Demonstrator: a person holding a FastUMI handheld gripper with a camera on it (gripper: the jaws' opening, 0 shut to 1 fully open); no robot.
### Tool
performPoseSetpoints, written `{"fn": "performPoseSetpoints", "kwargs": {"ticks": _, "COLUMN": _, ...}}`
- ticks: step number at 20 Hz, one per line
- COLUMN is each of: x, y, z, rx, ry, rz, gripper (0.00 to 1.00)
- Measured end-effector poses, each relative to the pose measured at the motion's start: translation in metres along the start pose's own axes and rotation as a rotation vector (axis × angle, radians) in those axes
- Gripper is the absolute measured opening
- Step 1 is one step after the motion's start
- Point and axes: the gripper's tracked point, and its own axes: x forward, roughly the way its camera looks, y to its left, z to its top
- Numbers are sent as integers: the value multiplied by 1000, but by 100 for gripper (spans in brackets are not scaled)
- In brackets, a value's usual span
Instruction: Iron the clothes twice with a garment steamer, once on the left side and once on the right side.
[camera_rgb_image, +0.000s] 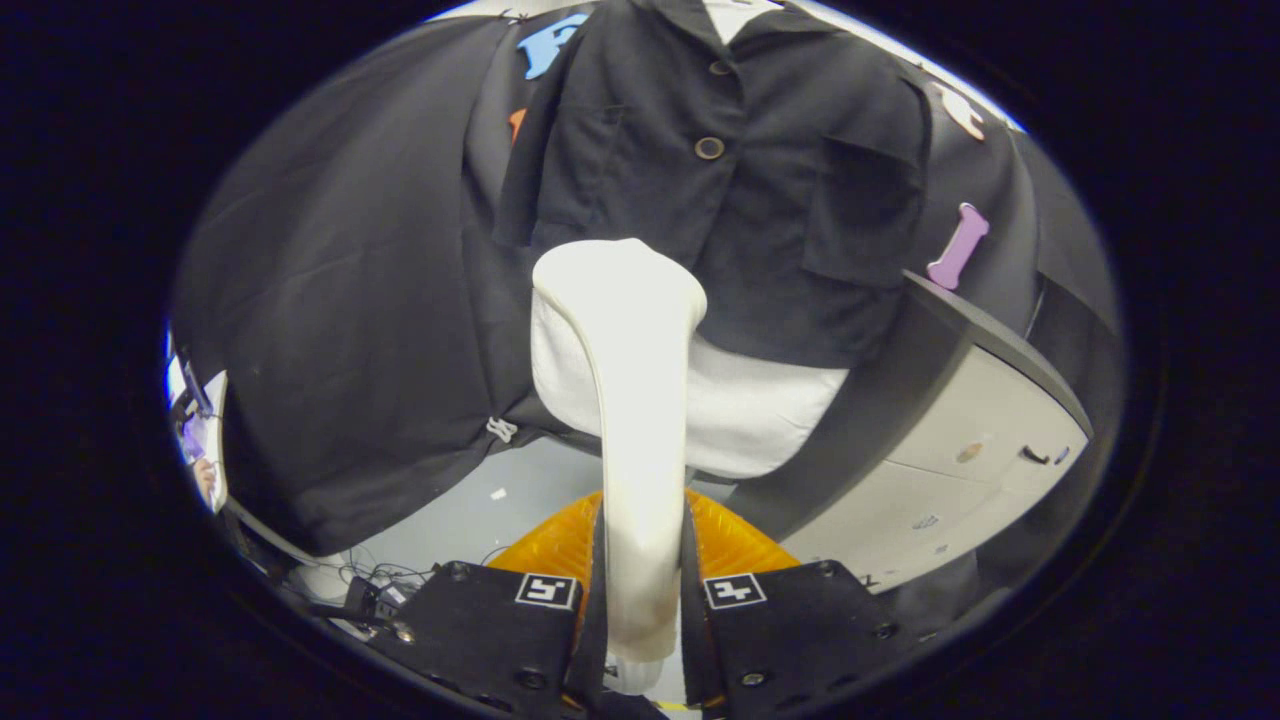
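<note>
Gripper view: the gripper (640, 600) has both fingers pressed on the handle of one white garment steamer (625, 400), whose head rises at 12 o'clock against one black shirt (740, 200). The shirt shows two brown buttons (709, 148) and hangs over one white garment (750, 410). One white cabinet (960, 470) stands at 3 o'clock.

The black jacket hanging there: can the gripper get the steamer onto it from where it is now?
Probably yes. The gripper is shut on the white steamer, whose head already sits in front of the black jacket, over its lower hem, with nothing between them.
</note>
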Motion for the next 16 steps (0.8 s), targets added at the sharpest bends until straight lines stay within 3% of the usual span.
{"fn": "performPoseSetpoints", "kwargs": {"ticks": 6, "x": -101, "y": -63, "z": -59, "rx": 101, "ry": 41, "rz": -86, "gripper": 33}}
{"fn": "performPoseSetpoints", "kwargs": {"ticks": 12, "x": -188, "y": -162, "z": -112, "rx": 232, "ry": 109, "rz": -215, "gripper": 33}}
{"fn": "performPoseSetpoints", "kwargs": {"ticks": 16, "x": -221, "y": -204, "z": -135, "rx": 315, "ry": 107, "rz": -214, "gripper": 33}}
